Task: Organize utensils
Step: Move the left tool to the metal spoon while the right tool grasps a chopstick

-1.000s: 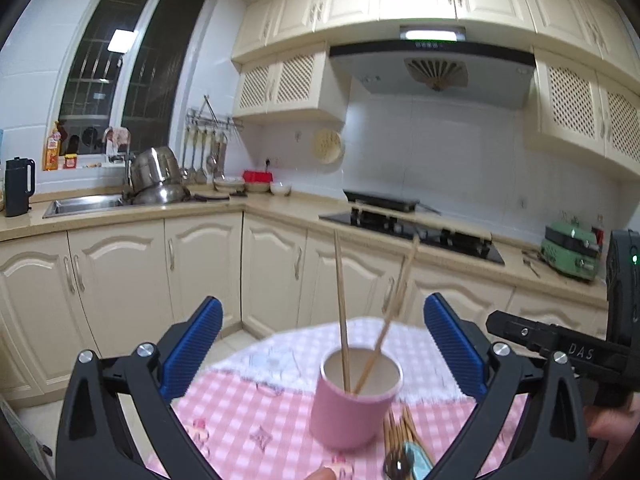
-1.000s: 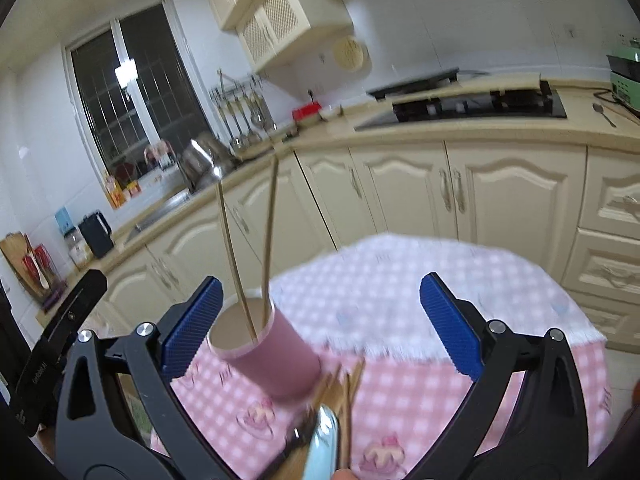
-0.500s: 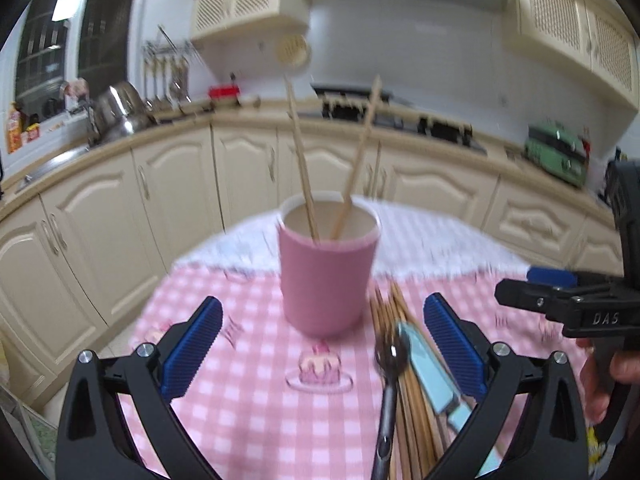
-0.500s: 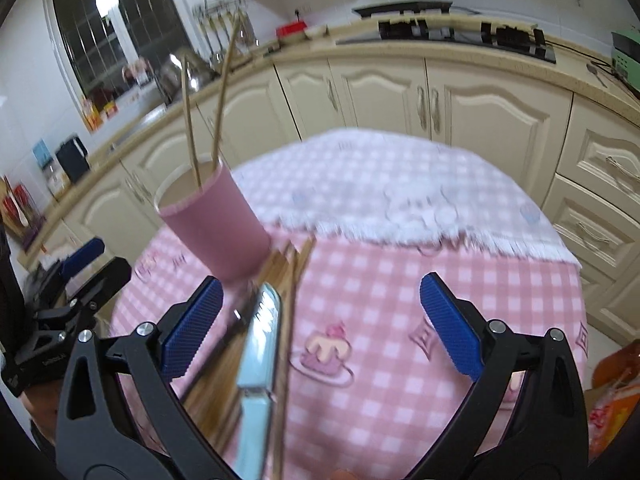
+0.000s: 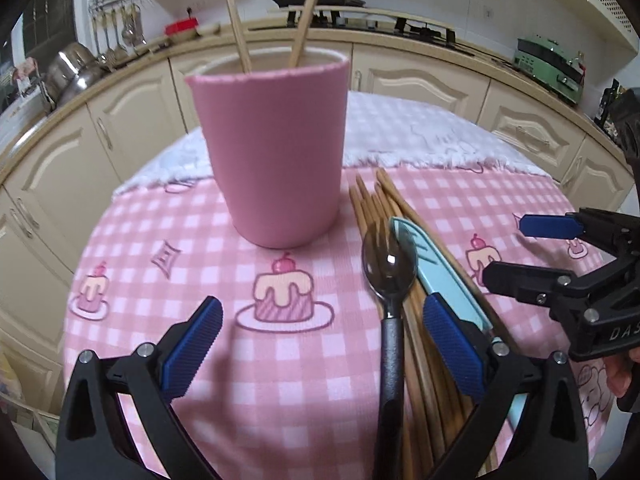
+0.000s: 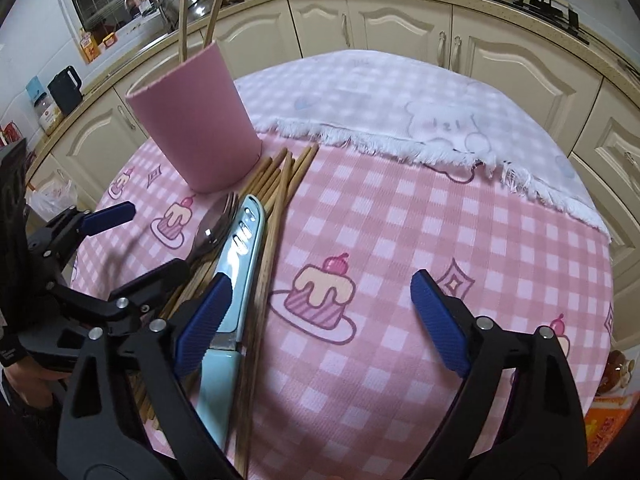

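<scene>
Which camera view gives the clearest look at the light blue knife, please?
The right wrist view: the light blue knife shows blade and handle together, lying on the chopsticks. The left wrist view shows only its blade; the left gripper hides most of the handle.

Each hand-held gripper is showing a matte black plastic frame of angled struts, studded with round silver screws at the joints; the left hand-held gripper and the right hand-held gripper are both wearing ribbed blue pads on their fingers. White letters reading "DAS" are showing on the black body of the right one, where bare skin of the person's hand is peeking out at the frame's edge.
</scene>
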Demonstrator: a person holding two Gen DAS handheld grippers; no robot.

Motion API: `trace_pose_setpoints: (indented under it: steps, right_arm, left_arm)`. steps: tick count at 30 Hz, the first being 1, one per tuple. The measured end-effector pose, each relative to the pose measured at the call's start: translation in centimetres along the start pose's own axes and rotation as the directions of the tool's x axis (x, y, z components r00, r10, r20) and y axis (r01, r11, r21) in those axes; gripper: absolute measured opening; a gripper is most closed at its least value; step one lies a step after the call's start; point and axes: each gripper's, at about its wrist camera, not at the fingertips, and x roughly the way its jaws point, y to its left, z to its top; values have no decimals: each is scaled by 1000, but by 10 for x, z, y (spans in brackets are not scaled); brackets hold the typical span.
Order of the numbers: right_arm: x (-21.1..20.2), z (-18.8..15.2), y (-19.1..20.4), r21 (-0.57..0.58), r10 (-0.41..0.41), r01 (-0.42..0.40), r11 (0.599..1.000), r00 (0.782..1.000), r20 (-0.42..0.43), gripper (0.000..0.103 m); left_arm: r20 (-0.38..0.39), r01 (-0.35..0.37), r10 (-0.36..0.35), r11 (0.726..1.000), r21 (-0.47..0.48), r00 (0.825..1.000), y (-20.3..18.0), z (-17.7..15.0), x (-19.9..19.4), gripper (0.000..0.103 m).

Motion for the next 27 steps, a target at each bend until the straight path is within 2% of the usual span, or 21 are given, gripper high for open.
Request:
trace_pose_setpoints:
  steps: [3, 5, 7, 11, 13, 18, 21, 25, 27]
  right_arm:
    - [1, 0, -2, 3, -1, 1, 1000, 1000, -9, 89]
    - [3, -1, -2, 2, 1, -1, 1000, 1000, -16, 89]
    - [4, 0, -2, -5, -3, 3, 1000, 1000, -24, 87]
    - [10, 2, 2, -27, -10, 9, 1000, 999, -37, 79]
    - [12, 4, 4, -38, -15, 14, 999, 999, -38, 76]
    - [16, 8, 10, -89, -75, 70, 994, 996, -52, 56]
    - [18, 10, 14, -99, -64, 57, 993, 996, -65, 51]
    - [24, 16, 20, -126, -94, 84, 988, 993, -75, 44]
    - [25, 19, 20, -125, -98, 88, 988, 992, -80, 36]
  left_arm:
    - [-20, 28, -28, 1000, -6, 999, 0, 3, 7, 90]
    - [-37, 52, -53, 999, -6, 998, -1, 5, 12, 76]
    - [-37, 78, -78, 997, 5, 996, -4, 7, 13, 68]
    - [-43, 134, -133, 991, 16, 990, -8, 10, 13, 44]
    - [-43, 134, -133, 991, 25, 990, -9, 11, 13, 42]
    - [-42, 129, -129, 991, 15, 991, -3, 9, 12, 42]
    - [-42, 130, -129, 992, 5, 991, 2, 9, 11, 42]
    - [-49, 127, -127, 992, -7, 991, 5, 13, 14, 42]
    - [-53, 128, -128, 992, -11, 990, 6, 16, 17, 42]
